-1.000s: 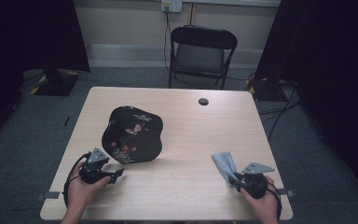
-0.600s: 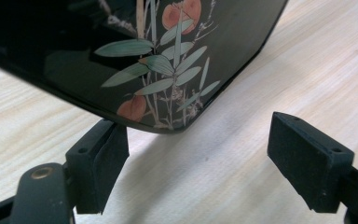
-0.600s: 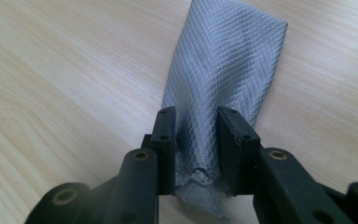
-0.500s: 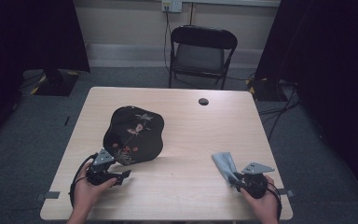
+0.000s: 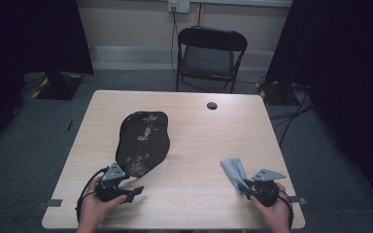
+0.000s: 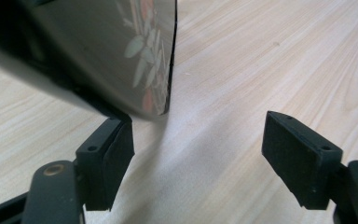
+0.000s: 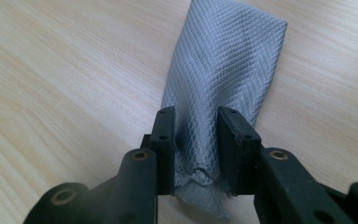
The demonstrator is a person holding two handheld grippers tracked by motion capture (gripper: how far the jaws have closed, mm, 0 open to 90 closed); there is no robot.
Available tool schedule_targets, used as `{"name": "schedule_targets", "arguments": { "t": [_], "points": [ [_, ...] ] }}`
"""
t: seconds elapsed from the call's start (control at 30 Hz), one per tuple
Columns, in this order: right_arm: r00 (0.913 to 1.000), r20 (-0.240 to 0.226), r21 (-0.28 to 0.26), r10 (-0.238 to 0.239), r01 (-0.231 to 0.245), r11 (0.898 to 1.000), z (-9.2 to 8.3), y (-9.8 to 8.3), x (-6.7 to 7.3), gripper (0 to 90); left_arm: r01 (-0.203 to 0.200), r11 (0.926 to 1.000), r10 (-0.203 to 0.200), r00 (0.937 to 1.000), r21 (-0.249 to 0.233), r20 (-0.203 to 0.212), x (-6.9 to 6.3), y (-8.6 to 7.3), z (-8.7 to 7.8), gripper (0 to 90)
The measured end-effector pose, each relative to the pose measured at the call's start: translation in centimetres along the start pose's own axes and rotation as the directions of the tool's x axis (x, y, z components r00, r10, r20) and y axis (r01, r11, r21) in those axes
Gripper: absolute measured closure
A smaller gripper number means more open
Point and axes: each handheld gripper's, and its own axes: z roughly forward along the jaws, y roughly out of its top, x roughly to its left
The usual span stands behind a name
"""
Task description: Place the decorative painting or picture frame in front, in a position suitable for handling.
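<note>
Grey woven cloth sits pinched between the closed jaws of the right gripper, near the desk's near right corner; the rest of the folded cloth lies flat on the pale wood, running away from the hand toward the desk's middle. In the right gripper view the two black pads press the cloth's near end from both sides.

Near the near left corner, the left gripper rests low over the wood in the person's left hand. Its jaws stand wide apart and have just been closing a little; in the left gripper view the near edge of the black lacquered tray hangs just above and beside the left-hand pad, while the other pad stands well clear of it, so nothing is clamped.

That tray, painted with flowers and leaves, stands tilted up on its near edge, left of the desk's middle. Farther off, a small dark round disc lies near the far edge, and a black folding chair stands beyond the desk.
</note>
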Motion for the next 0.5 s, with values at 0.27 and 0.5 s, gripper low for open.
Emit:
{"name": "schedule_targets", "arguments": {
  "t": [0.27,0.5],
  "points": [
    [1.0000,0.000,0.001,0.000,0.000,1.000,0.0,0.0,0.0,68.7,0.077,0.9947,-0.082,0.9944,-0.068,-0.067,1.3,0.5,-1.3,27.3],
    [1.0000,0.001,0.000,0.002,-0.002,1.000,0.0,0.0,0.0,68.4,0.103,0.9914,-0.109,0.9918,-0.081,-0.067,1.9,0.9,-1.3,41.7]
  ]
}}
